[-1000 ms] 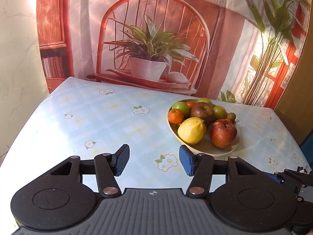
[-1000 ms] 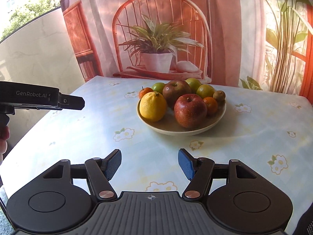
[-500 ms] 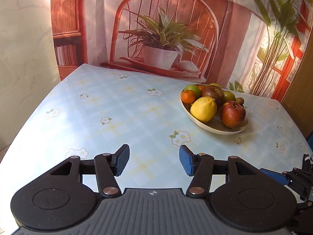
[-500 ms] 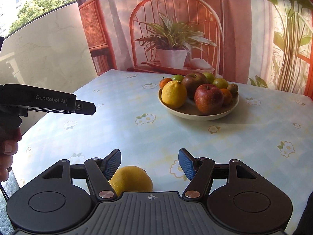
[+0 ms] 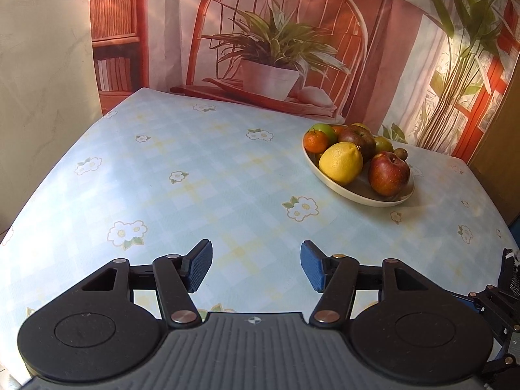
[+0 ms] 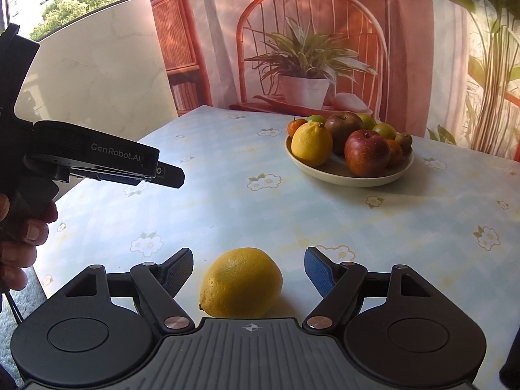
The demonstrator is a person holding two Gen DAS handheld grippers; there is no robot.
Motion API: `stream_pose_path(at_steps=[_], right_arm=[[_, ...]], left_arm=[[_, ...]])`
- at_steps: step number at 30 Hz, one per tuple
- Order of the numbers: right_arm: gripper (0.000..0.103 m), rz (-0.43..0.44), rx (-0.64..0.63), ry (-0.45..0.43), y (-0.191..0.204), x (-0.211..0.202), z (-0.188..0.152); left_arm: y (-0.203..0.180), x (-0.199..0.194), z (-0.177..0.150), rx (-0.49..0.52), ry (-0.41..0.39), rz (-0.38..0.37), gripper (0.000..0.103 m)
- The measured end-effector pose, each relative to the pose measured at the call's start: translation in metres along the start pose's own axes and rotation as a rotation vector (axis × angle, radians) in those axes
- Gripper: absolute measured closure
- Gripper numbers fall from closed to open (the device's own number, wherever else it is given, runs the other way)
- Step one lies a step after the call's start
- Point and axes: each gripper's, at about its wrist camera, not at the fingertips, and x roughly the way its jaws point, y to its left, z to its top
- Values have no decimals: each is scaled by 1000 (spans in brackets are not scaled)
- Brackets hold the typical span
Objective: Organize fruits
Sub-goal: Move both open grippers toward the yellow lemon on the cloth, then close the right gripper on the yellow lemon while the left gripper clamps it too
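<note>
In the left wrist view, the left claw (image 5: 256,266) is seen spread, its jaws having just been opening, with nothing between them but the flowered surface (image 5: 195,178). A cream bowl (image 5: 357,195) is set on that surface at about two o'clock from the claw, well apart from it. In the bowl a yellow lemon (image 5: 340,162) is placed at the near left, a red apple (image 5: 388,173) at its right, a tangerine (image 5: 316,140) behind the lemon, and a darker apple (image 5: 357,136) further back; the smaller fruits behind are partly hidden.

In the right wrist view, the right claw (image 6: 248,271) is seen spread wide, its jaws having just been opening. A loose lemon (image 6: 241,282) is lying on the surface (image 6: 325,221) between the jaws, a gap being left at each pad. The bowl (image 6: 349,177) of fruit is found at one o'clock, well apart. The left claw (image 6: 169,177) is seen side-on at ten o'clock, gripped by a hand (image 6: 19,243) at the left edge.
</note>
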Motion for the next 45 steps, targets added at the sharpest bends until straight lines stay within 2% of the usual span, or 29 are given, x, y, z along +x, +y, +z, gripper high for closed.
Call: stream_pose_path(at_steps=[7, 20, 35, 45], right_arm=[[29, 13, -5, 41, 1, 8, -7], [32, 40, 8, 95, -1, 19, -21], [48, 48, -2, 89, -3, 19, -26], [50, 31, 20, 27, -12, 11, -17]], left_arm=[[-6, 1, -5, 13, 15, -34, 40], [-22, 10, -17, 58, 65, -143, 40], [-29, 14, -25, 49, 117, -273, 41], [-38, 29, -16, 35, 163, -389, 49]])
